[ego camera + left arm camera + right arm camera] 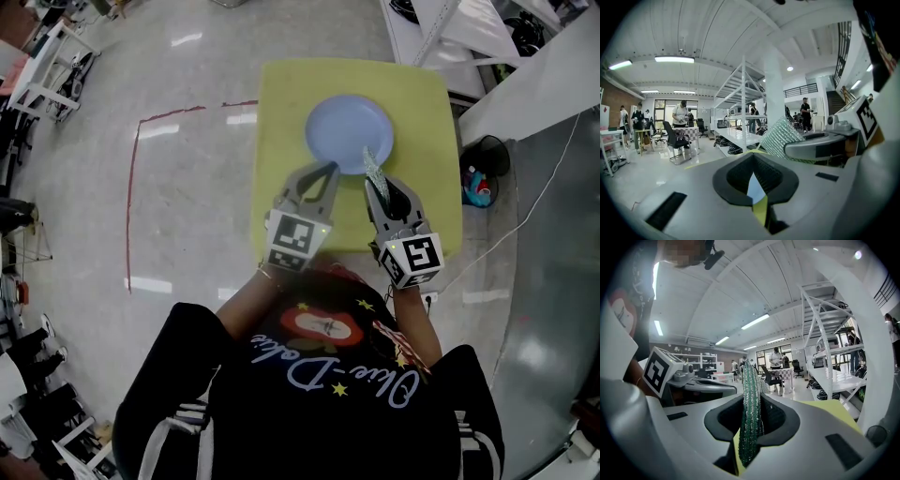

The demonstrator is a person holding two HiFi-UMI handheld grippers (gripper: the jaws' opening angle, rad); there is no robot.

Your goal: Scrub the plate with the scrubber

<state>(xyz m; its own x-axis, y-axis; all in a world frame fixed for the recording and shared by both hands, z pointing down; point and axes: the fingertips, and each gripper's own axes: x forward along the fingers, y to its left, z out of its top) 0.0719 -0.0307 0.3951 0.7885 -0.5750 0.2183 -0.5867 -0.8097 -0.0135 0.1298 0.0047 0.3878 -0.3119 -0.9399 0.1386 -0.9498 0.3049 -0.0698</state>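
Here the right gripper (379, 190) points at the plate (342, 122), fingers pinching the scrubber (373, 166); left gripper (328, 172) alongside, fingers pressed together

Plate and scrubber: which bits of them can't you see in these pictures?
Head view: the plate's near rim hides under the left gripper and right gripper.
Left gripper view: the gripper's body hides all but a plate sliver.
Right gripper view: no plate shows behind the gripper's body and the scrubber.

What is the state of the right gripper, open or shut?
Shut on the scrubber: in its own view the right gripper has both jaws pressed against the green scrubber's sides.
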